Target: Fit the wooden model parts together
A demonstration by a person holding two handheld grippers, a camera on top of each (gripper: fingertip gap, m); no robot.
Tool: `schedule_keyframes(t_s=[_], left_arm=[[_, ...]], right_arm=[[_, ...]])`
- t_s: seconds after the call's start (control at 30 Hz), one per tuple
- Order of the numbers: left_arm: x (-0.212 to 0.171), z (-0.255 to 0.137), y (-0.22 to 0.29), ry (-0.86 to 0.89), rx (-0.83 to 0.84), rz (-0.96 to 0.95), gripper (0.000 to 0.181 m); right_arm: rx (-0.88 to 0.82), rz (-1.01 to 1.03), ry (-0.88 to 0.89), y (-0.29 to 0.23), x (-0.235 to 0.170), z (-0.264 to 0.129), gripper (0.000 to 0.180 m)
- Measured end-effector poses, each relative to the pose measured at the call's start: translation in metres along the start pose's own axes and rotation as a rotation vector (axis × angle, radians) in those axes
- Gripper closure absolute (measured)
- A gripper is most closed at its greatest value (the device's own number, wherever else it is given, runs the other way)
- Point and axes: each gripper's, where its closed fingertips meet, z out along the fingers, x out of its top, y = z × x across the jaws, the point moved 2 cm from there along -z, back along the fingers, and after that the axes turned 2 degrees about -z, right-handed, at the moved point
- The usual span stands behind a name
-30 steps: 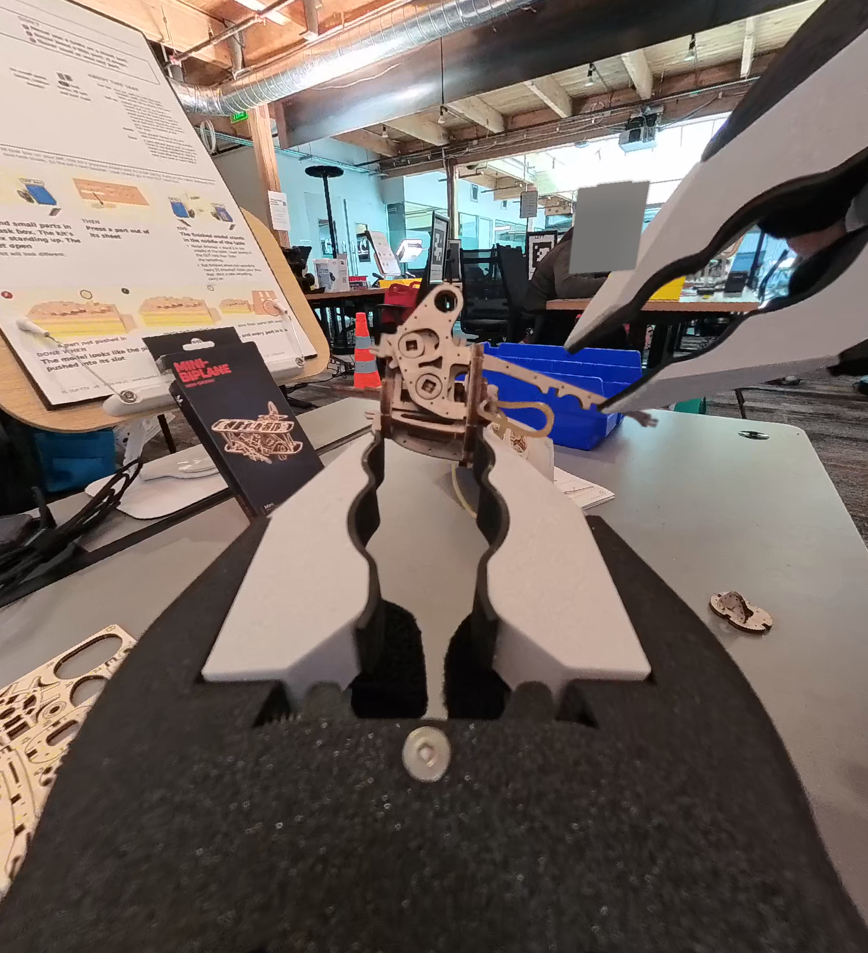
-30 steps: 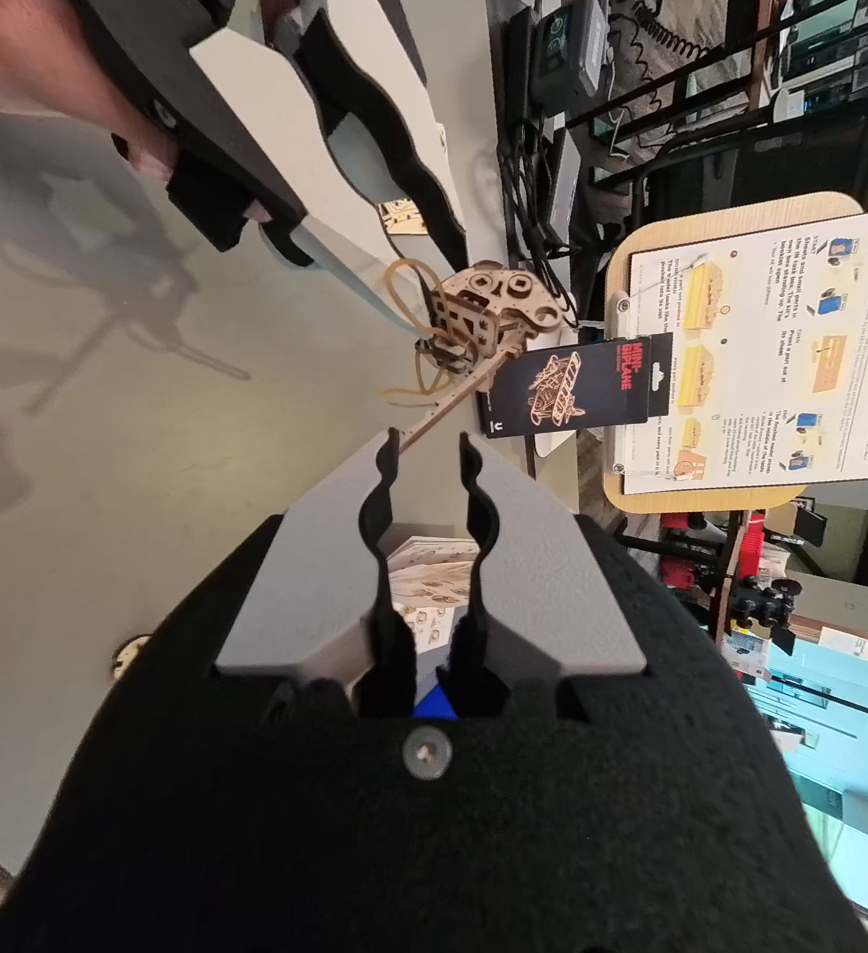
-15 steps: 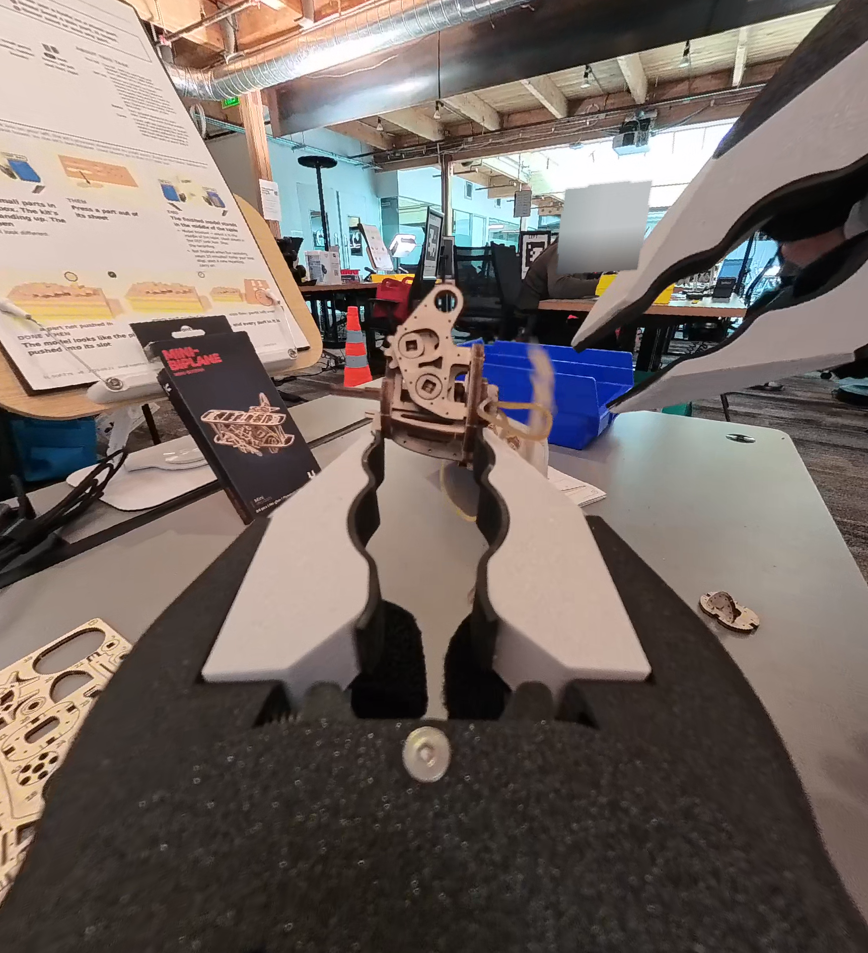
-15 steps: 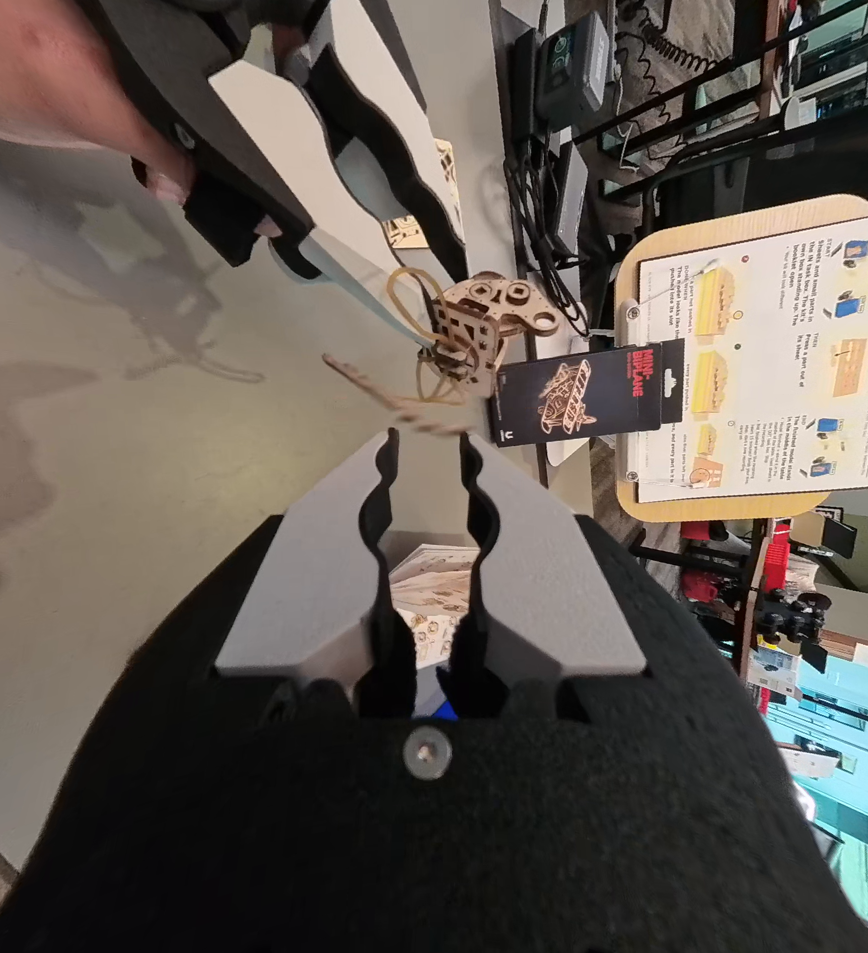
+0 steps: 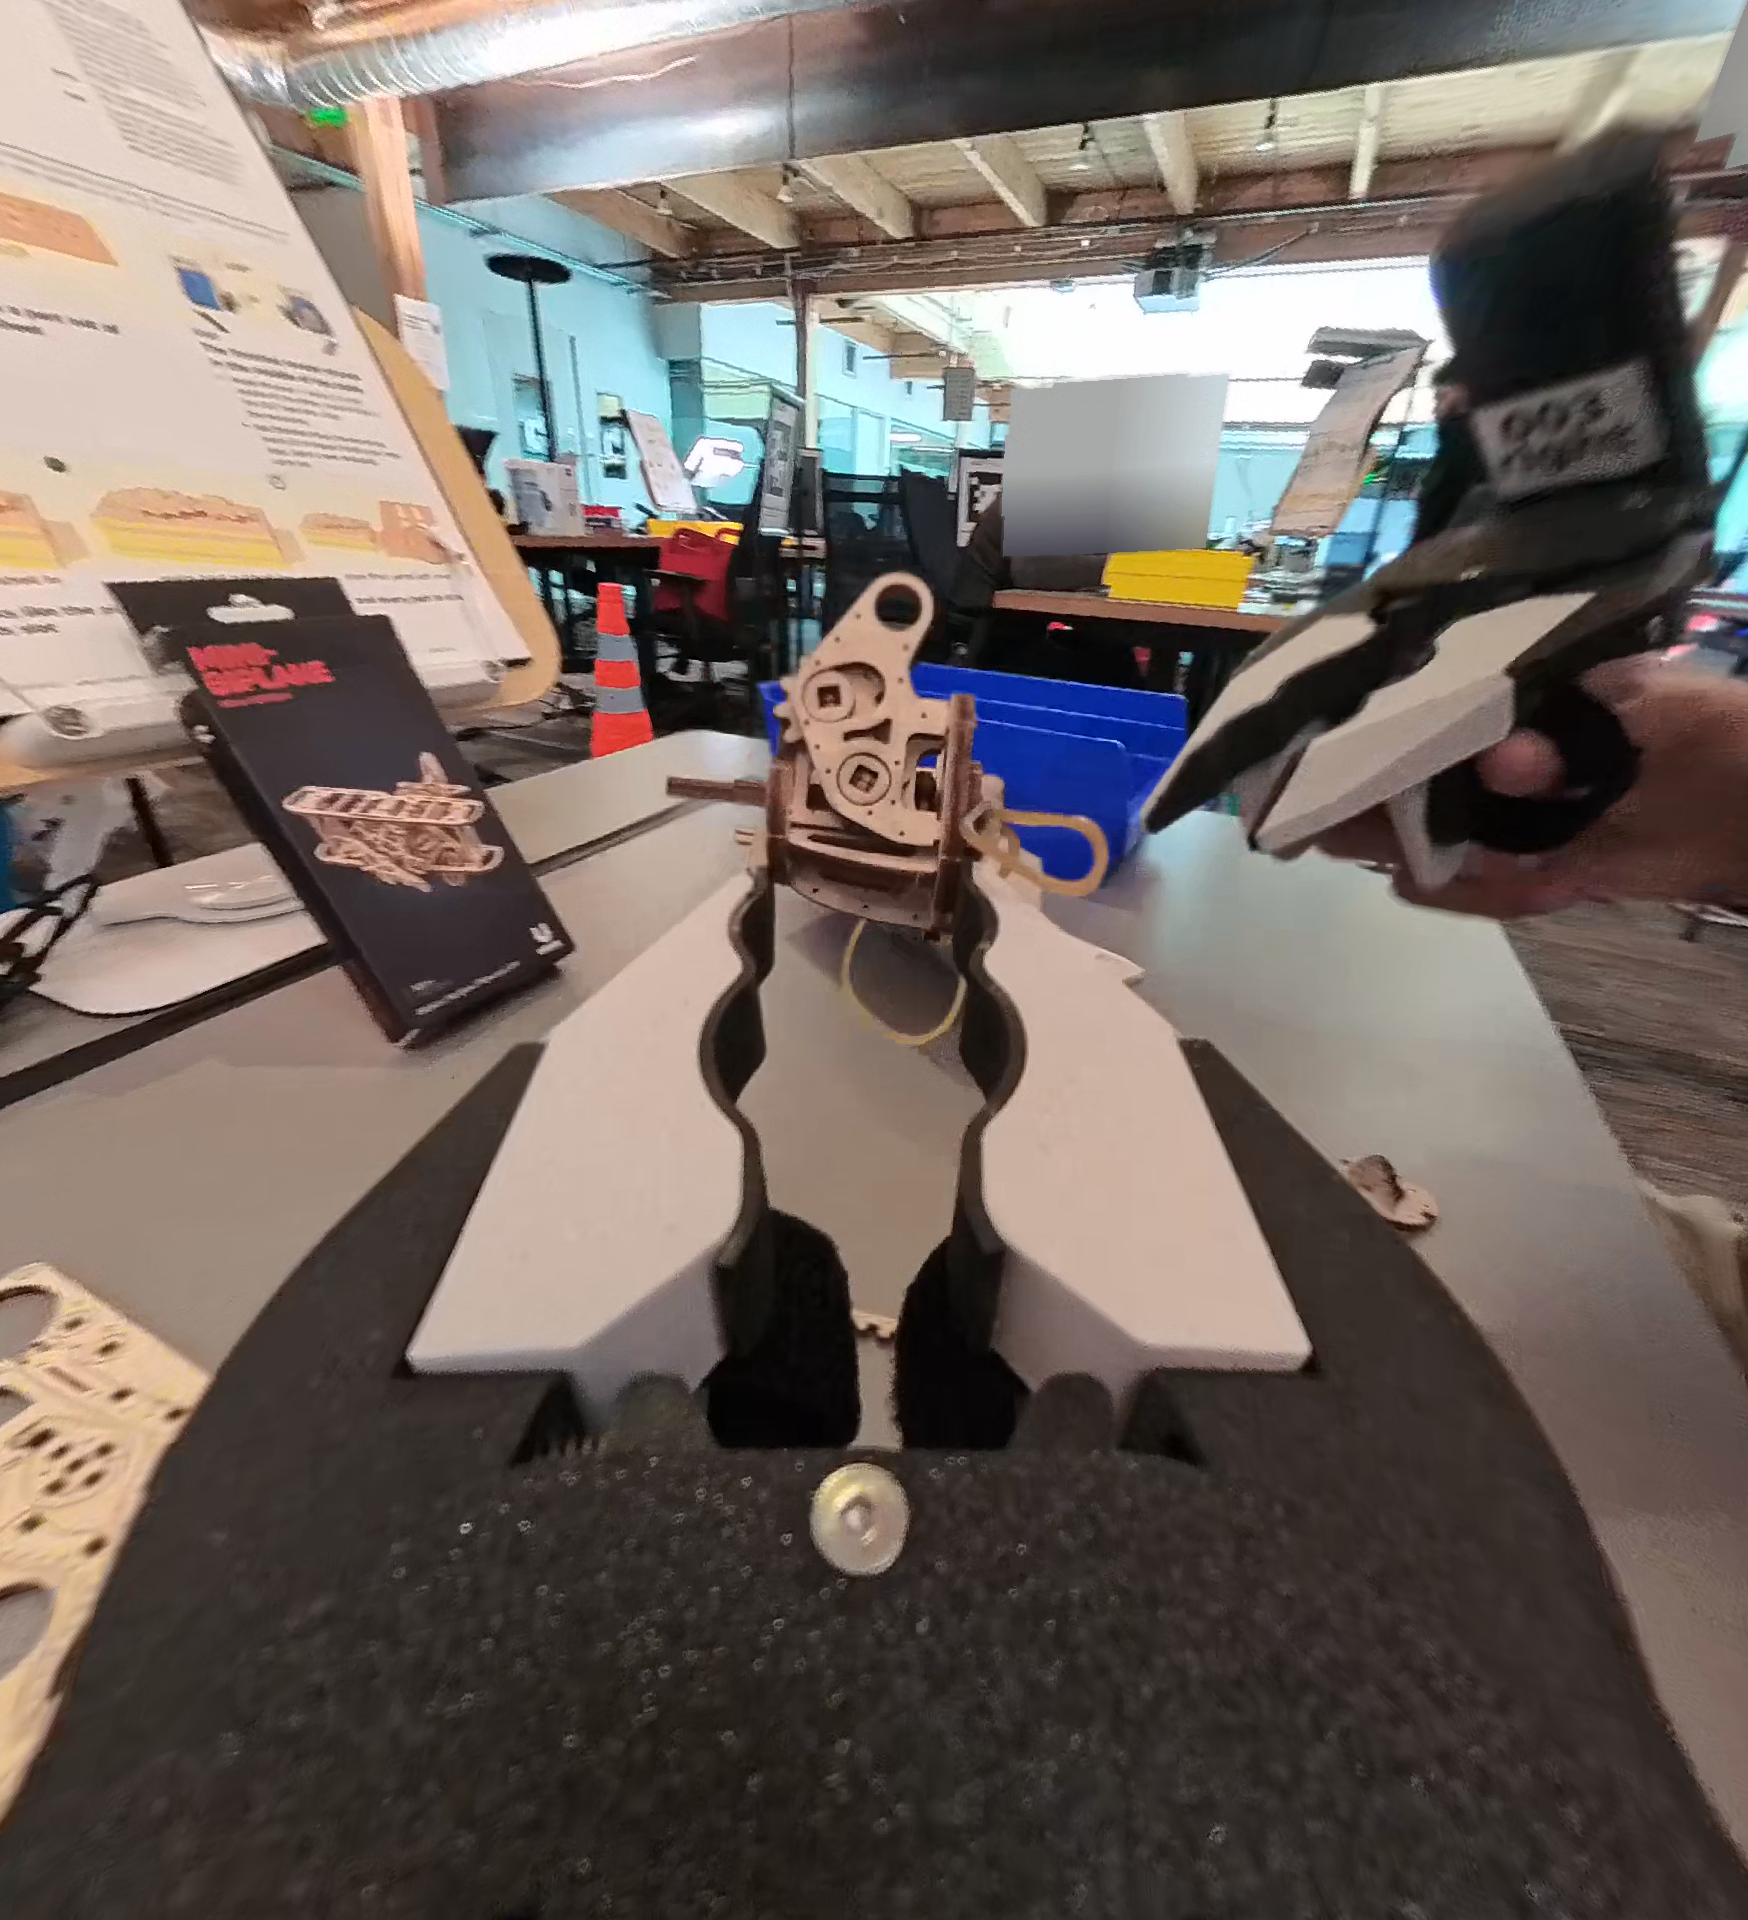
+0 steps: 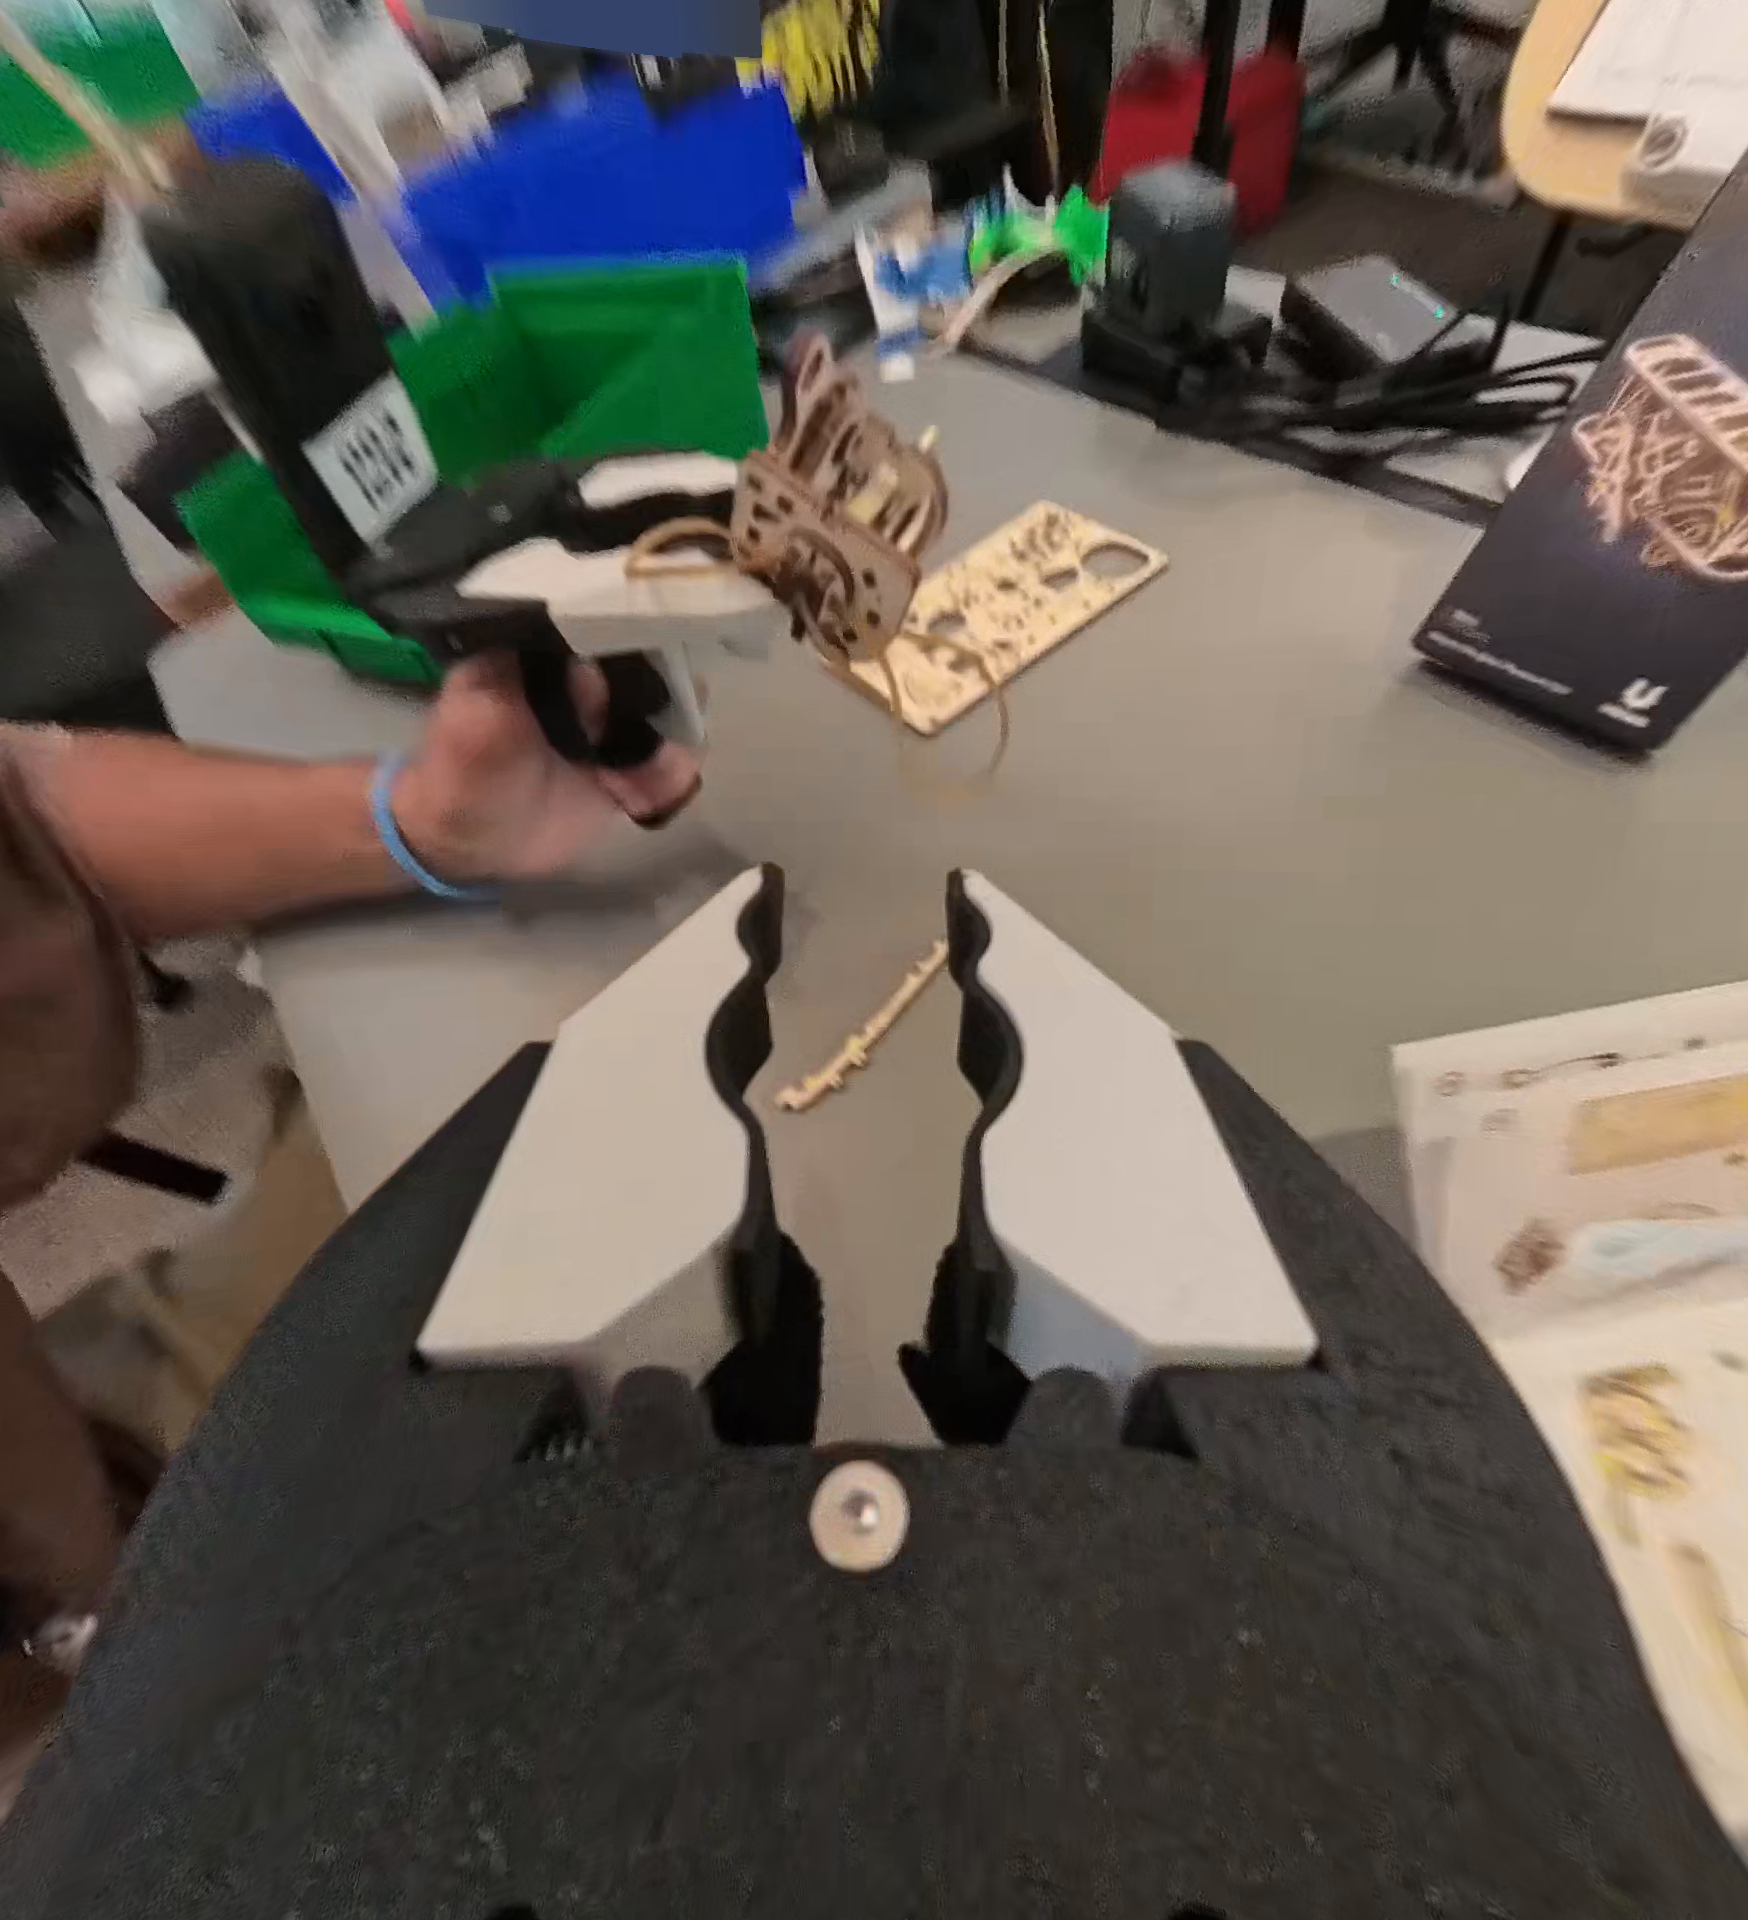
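Note:
My left gripper [image 5: 862, 902] is shut on the base of a partly built wooden model [image 5: 870, 769] and holds it upright above the grey table [image 5: 1317, 1039]. A rubber band [image 5: 1052, 854] hangs off the model's right side. In the right wrist view the left gripper [image 6: 761, 566] and the model [image 6: 839, 530] are at upper left. My right gripper [image 6: 865, 902] is open and empty, pointing down at the table. A thin notched wooden strip [image 6: 865, 1029] lies on the table between its fingers. In the left wrist view the right gripper [image 5: 1208, 826] hovers to the right of the model, apart from it.
A punched wooden parts sheet [image 6: 1015, 613] lies beyond the model. A black kit box [image 5: 371, 821] stands at the left, below an instruction board [image 5: 122, 364]. A booklet [image 6: 1628, 1195], a small loose wooden piece [image 5: 1389, 1195], a blue bin [image 5: 1057, 748] and a green bin [image 6: 558, 395] are around. The gap from one gripper's tips to the other's is roughly 9 cm.
The thin strip came away from the model and dropped onto the table. My right gripper pulled back, turned to face down at the table and opened a little wider. My left gripper kept hold of the model.

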Motion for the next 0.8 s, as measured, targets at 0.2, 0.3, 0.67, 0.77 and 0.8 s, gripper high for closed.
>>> schedule_keyframes(t_s=[0.2,0.3,0.67,0.77,0.8], left_arm=[[-0.001,0.004,0.034,0.017,-0.346,-0.224,0.149],[-0.003,0.004,0.050,0.021,-0.487,-0.324,0.149],[-0.017,0.011,0.080,-0.040,-0.653,-0.399,0.149],[-0.025,0.012,0.081,-0.098,-0.650,-0.355,0.152],[-0.028,0.013,0.080,-0.120,-0.635,-0.321,0.148]], right_arm=[[0.168,0.059,0.324,-0.007,-0.009,0.000,0.133],[0.294,0.122,0.462,-0.015,0.001,0.001,0.126],[0.371,0.025,0.482,-0.032,-0.001,0.017,0.127],[0.368,0.051,0.477,-0.025,-0.006,0.012,0.127],[0.360,0.063,0.483,-0.020,-0.006,0.008,0.127]])
